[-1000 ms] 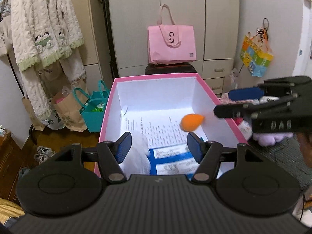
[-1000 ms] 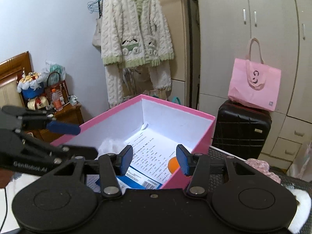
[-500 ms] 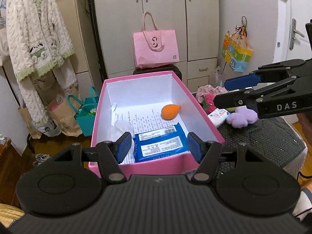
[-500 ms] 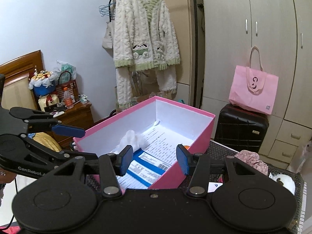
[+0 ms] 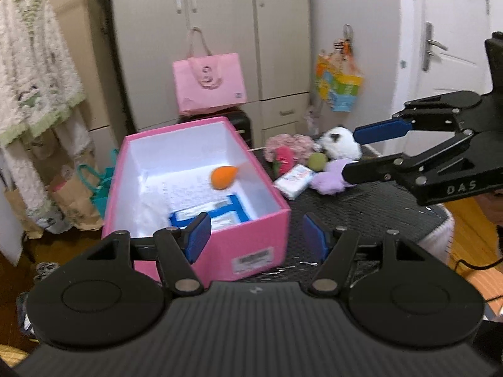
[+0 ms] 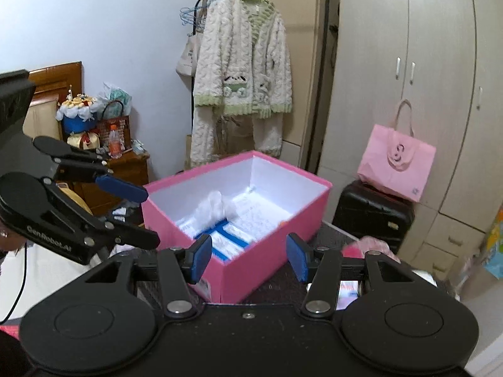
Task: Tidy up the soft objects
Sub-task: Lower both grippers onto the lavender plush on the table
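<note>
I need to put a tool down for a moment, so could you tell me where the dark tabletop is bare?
The dark mesh tabletop is bare between the pink box and its right edge, nearer than the tissue pack. Behind that pack it is crowded: purple plush, green ball, white plush.

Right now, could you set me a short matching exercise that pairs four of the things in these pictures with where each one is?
Things:
1. orange sponge
2. pink tote bag
3. fluffy cardigan
4. purple plush

Places:
A. hanging on the clothes rack
B. lying on the dark table, outside the box
C. inside the pink box
D. standing on the black suitcase

Pairs: 1-C, 2-D, 3-A, 4-B
</note>
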`<state>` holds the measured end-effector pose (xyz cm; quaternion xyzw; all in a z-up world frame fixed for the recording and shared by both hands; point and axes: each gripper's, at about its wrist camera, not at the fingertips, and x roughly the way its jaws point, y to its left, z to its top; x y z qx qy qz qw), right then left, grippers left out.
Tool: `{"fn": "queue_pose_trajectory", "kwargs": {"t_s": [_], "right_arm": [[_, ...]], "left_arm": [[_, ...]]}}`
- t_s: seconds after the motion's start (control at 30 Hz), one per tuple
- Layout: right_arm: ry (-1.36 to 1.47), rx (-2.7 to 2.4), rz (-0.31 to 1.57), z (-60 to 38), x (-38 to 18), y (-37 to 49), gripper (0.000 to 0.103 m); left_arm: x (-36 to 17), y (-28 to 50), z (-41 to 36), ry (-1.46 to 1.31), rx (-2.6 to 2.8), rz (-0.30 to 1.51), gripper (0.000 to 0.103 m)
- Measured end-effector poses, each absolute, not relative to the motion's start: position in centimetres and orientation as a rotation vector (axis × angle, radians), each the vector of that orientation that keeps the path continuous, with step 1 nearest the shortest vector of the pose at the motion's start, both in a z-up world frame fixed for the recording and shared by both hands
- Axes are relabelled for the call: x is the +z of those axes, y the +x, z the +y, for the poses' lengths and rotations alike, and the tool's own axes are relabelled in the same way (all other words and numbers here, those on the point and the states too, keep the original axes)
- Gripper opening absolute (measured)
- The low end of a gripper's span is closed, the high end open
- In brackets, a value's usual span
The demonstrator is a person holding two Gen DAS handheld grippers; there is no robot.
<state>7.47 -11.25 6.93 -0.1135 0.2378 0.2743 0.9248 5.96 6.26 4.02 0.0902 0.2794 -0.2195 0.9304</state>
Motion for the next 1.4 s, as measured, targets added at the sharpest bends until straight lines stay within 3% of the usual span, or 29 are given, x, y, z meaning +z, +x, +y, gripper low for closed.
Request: {"fn": "queue_pose_trajectory", "kwargs": {"t_s": [0.43, 0.93, 1.4], "right_arm": [[-0.22, 0.463, 0.563, -17.1, 2.4, 5.7, 0.065], [-0.183, 0.397, 0.628, -23.7, -3.2, 13.4, 0.075], [-0.228, 0.447, 0.633, -25.1, -5.8, 19.0, 0.077]], "left_arm": [[1.5, 7.6, -0.1, 0.185, -0.607, 0.623, 0.065], [-2.2, 13.0, -7.1, 0.071, -0.6, 0.6, 0.069], [-7.2, 19.8, -11.8, -0.105, -0.513, 0.663, 0.069]]}}
